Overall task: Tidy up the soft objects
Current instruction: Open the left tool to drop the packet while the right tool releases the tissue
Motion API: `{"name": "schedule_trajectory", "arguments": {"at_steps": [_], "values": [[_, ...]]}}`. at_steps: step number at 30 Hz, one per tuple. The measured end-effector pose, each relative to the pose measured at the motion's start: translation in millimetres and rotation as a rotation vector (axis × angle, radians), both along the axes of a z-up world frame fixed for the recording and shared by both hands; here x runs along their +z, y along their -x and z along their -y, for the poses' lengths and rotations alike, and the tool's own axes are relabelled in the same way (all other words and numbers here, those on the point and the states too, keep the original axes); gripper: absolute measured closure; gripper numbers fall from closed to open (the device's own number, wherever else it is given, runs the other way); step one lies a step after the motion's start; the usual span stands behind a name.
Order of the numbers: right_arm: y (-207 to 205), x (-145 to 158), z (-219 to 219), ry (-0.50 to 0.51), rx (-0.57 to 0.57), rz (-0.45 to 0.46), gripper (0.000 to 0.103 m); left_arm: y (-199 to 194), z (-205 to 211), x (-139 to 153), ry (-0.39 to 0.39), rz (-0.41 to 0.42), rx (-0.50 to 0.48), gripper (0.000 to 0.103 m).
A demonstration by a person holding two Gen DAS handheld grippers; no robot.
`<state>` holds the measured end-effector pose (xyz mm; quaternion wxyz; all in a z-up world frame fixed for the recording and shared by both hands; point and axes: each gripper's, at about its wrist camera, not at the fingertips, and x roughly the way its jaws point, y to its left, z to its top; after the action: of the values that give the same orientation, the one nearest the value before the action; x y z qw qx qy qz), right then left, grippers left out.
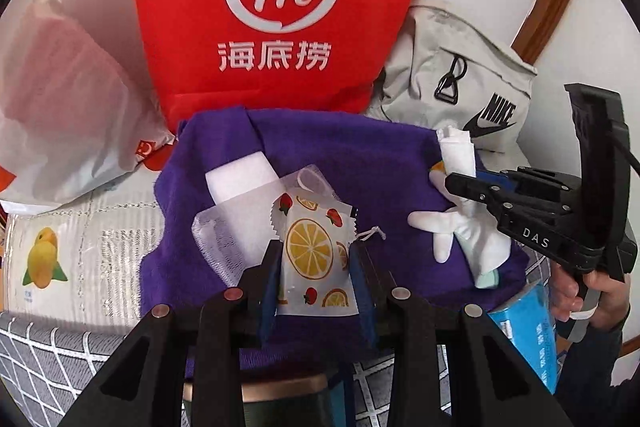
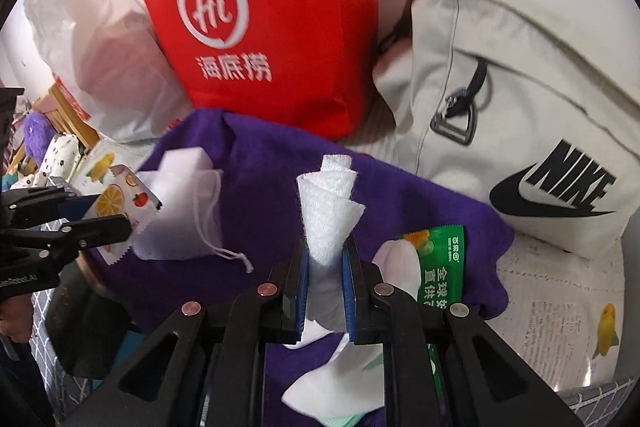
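Observation:
A purple cloth (image 1: 360,155) lies spread out, with a white mesh drawstring pouch (image 1: 224,227) and a white foam block (image 1: 236,179) on it. My left gripper (image 1: 316,259) is shut on a lemon-and-strawberry printed packet (image 1: 310,247), held just above the cloth. In the right wrist view, my right gripper (image 2: 326,255) is shut on a rolled white cloth (image 2: 326,211) that sticks up past the blue pads (image 2: 348,267). A white sock (image 2: 396,263) and a green packet (image 2: 440,259) lie on the purple cloth (image 2: 260,163) beside it. The left gripper (image 2: 100,223) shows at the left edge.
A red paper bag (image 1: 280,7) stands behind the cloth, with a white plastic bag (image 1: 60,87) to its left and a grey Nike bag (image 1: 460,83) to its right. A mango-printed box (image 1: 60,259) sits front left. A blue tissue pack (image 1: 532,331) lies front right by a hand (image 1: 592,299).

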<state>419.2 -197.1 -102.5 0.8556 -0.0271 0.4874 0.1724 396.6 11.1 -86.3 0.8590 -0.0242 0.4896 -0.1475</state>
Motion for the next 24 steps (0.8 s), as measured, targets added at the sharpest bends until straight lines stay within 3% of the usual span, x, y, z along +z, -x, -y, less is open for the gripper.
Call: {"name": "schedule_trajectory", "arguments": {"at_steps": [10,14,15,17,21,24], "values": [[-5,-16,1,0.034,0.010,-0.041,0.086,-12,19,-21,-0.037,-0.053,-0.052,0.071],[-2,-12,0,0.036,0.020,-0.031,0.073,-15,23,-24,-0.046,-0.059,-0.045,0.071],[-1,-10,0,0.039,0.019,-0.026,0.065,-16,22,-24,-0.049,-0.059,-0.041,0.070],[2,-7,2,0.042,0.020,-0.014,0.060,-16,23,-24,-0.056,-0.054,-0.040,0.067],[9,-1,5,0.036,0.027,-0.006,0.056,-16,26,-24,-0.065,-0.055,-0.039,0.046],[14,2,8,0.035,0.011,-0.003,0.056,-14,26,-20,-0.071,-0.051,-0.026,0.041]]}}
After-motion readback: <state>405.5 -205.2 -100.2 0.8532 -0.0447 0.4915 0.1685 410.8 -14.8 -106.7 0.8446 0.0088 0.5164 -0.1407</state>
